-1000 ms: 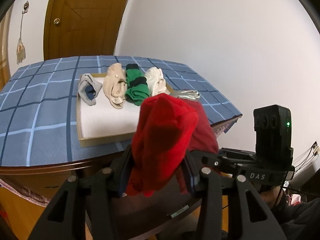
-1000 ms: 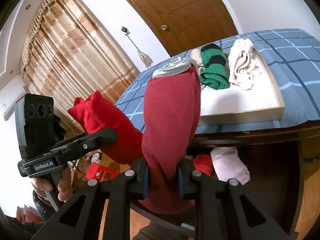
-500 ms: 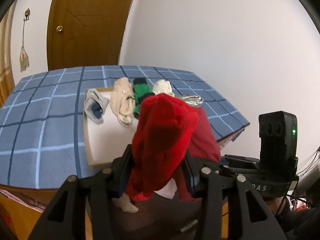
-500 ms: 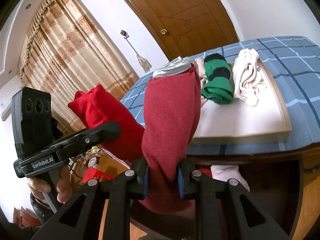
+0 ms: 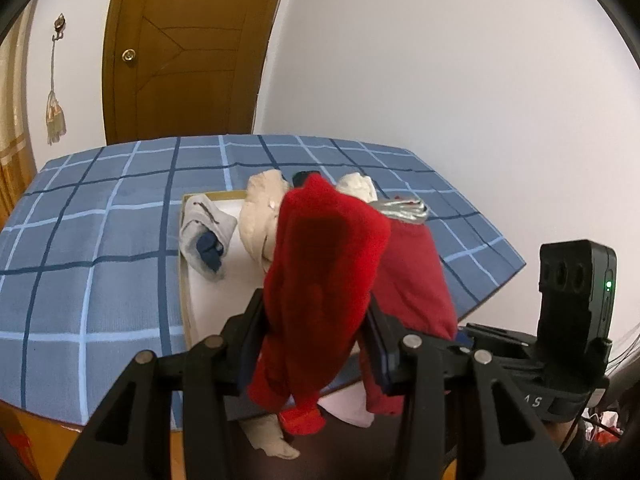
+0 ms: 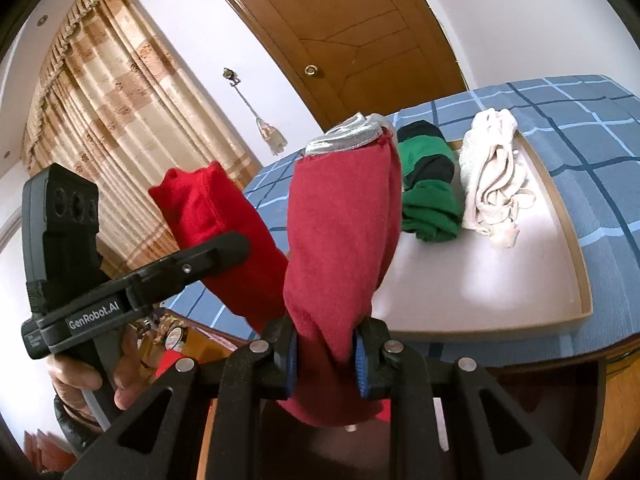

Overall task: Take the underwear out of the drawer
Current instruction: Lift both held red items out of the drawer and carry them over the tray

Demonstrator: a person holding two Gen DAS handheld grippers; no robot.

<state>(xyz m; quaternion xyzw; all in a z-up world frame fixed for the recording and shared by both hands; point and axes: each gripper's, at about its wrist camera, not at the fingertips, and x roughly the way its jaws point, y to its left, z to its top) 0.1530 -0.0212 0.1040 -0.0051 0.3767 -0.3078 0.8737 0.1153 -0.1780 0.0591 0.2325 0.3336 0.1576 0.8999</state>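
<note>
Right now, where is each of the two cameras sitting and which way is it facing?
Left wrist view: on the left gripper, looking along its fingers at the red underwear it clamps, the tray beyond; the right gripper shows at right.
Right wrist view: on the right gripper, facing the dark red underwear it clamps; the left gripper and a hand show at left.
Shared: both garments, tray, blue checked cloth, door.

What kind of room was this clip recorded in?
Most likely a bedroom at home: a wooden panelled door, patterned floor-length curtains, and a wooden furniture piece topped with blue checked cloth bearing a tray of folded underwear.
</note>
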